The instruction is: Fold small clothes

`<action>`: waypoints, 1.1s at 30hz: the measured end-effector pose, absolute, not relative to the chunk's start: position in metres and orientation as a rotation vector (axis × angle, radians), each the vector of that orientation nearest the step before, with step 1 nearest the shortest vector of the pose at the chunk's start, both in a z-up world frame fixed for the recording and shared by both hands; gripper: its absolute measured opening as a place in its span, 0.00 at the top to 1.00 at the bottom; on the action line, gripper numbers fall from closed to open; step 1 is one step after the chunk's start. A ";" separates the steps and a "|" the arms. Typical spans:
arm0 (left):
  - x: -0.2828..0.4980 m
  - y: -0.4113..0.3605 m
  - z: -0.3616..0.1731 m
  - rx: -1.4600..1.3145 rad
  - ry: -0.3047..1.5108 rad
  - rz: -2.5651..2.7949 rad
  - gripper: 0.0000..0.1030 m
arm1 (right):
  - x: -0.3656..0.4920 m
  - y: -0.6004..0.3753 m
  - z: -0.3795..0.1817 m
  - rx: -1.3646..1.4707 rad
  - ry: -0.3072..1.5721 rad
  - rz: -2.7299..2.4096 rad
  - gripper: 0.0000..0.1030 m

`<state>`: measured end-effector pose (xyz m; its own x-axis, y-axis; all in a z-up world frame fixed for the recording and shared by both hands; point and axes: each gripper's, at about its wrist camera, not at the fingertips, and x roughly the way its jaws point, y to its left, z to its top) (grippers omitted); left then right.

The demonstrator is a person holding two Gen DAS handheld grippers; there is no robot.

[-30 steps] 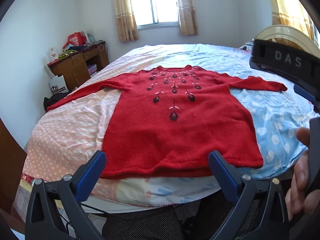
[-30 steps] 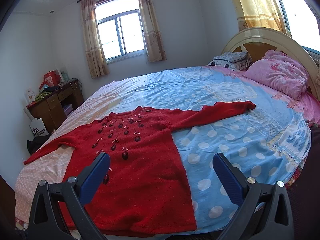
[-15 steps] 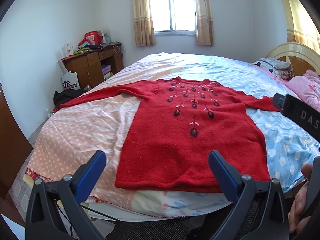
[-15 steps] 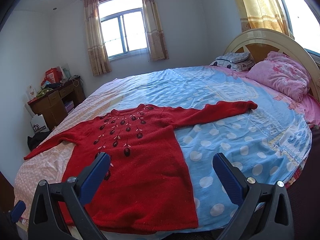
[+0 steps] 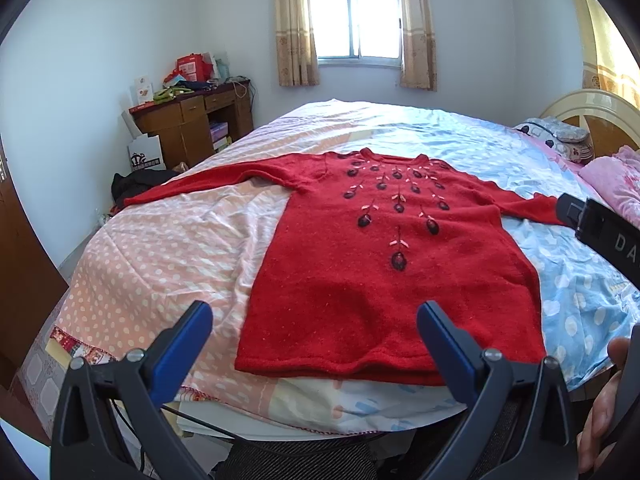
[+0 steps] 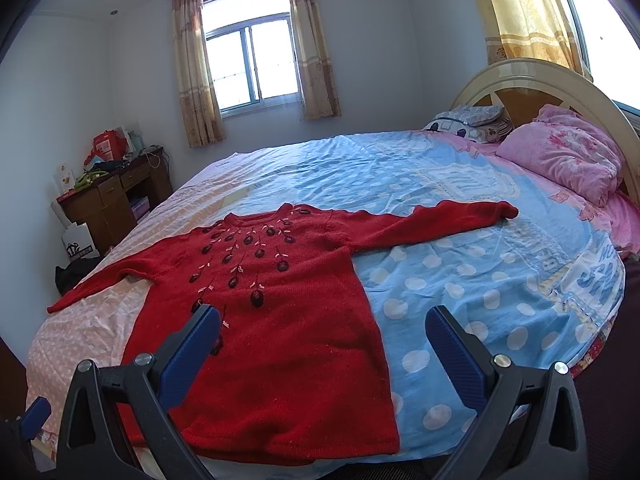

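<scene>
A red knitted sweater (image 5: 380,256) with dark flower embroidery lies flat, front up, on the bed with both sleeves spread out. Its hem faces me at the bed's near edge. It also shows in the right wrist view (image 6: 272,332). My left gripper (image 5: 314,338) is open and empty, held above the hem's left part. My right gripper (image 6: 322,340) is open and empty, above the sweater's lower right side. Part of the right gripper's body (image 5: 600,228) shows at the right edge of the left wrist view.
The bed has a pink dotted cover (image 5: 160,252) on the left and a blue dotted one (image 6: 480,280) on the right. Pink pillows (image 6: 560,152) and a cream headboard (image 6: 540,80) are at the right. A wooden desk (image 5: 192,124) stands by the left wall.
The left gripper has swung left and lifted, so the sweater now sits more to the right in its view. The right gripper has shifted slightly. The sweater has not moved.
</scene>
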<state>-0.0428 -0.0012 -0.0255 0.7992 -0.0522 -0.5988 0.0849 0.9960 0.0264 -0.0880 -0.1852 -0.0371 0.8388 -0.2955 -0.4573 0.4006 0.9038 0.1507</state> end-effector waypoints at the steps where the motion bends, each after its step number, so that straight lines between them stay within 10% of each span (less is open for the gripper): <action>1: -0.042 -0.001 -0.026 0.052 0.642 -0.073 0.00 | -0.088 -0.185 -0.037 0.246 0.441 -0.372 0.01; 33: 0.075 0.002 -0.039 0.072 0.732 -0.028 0.00 | -0.035 -0.231 -0.047 0.224 0.438 -0.471 0.01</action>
<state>0.0746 0.0020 -0.0386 0.7437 -0.0004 -0.6685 0.0505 0.9972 0.0556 -0.0352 -0.2311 -0.0472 0.8012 -0.3882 -0.4555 0.4826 0.8691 0.1082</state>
